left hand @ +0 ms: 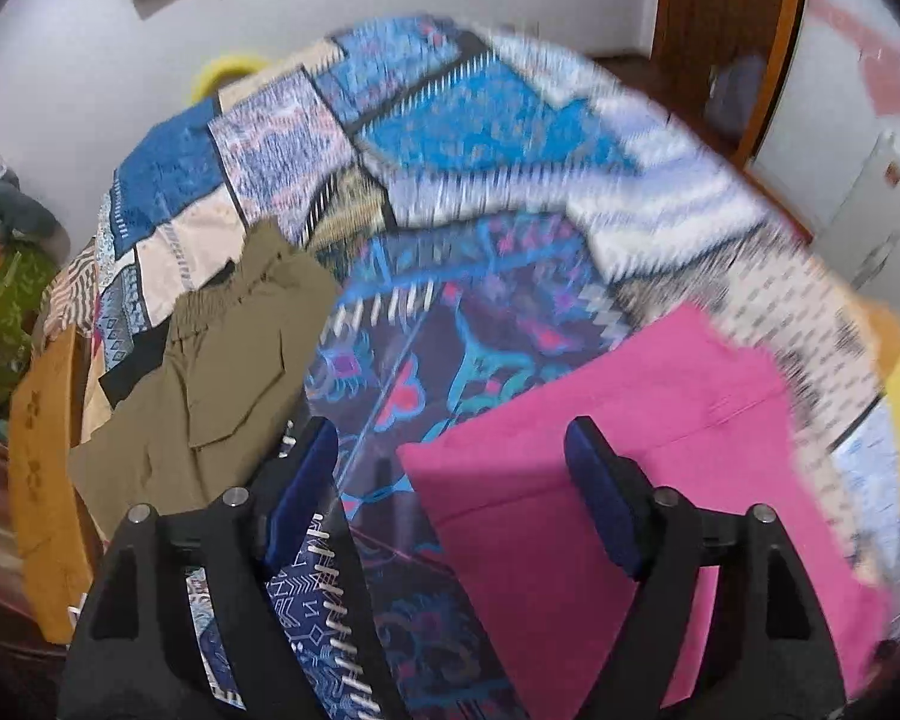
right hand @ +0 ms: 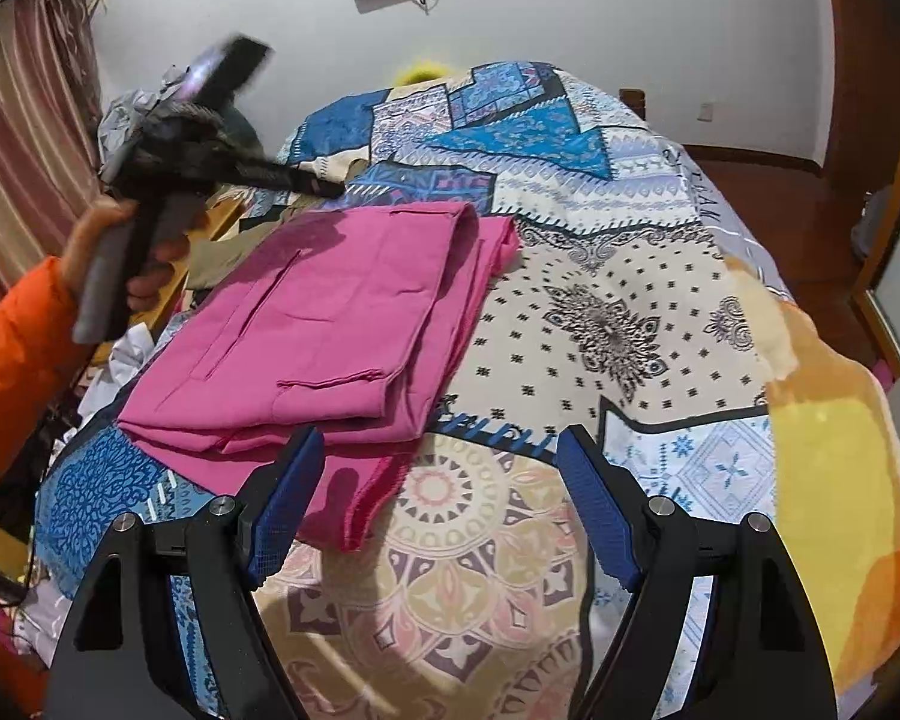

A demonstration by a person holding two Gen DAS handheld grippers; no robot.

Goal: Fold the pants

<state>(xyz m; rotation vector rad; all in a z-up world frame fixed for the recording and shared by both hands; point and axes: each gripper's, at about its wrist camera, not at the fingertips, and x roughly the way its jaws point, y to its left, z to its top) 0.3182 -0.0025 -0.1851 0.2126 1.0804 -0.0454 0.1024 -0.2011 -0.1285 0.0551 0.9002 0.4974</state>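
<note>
Folded pink pants [right hand: 330, 324] lie flat on the patterned bedspread [right hand: 600, 312]; they also show at the right of the left wrist view [left hand: 600, 438]. My left gripper [left hand: 450, 450] is open and empty, held above the bed between the pink pants and an olive garment [left hand: 222, 372]. In the right wrist view the left gripper [right hand: 324, 186] is blurred, held in a hand with an orange sleeve above the far edge of the pants. My right gripper [right hand: 438, 456] is open and empty, just above the near edge of the pink pants.
The olive garment lies crumpled at the bed's left side. A yellow and orange blanket [right hand: 840, 480] covers the bed's right edge. A curtain [right hand: 24, 138] hangs left, clutter lies on the floor at left, and a wooden door [left hand: 726, 0] stands at the back right.
</note>
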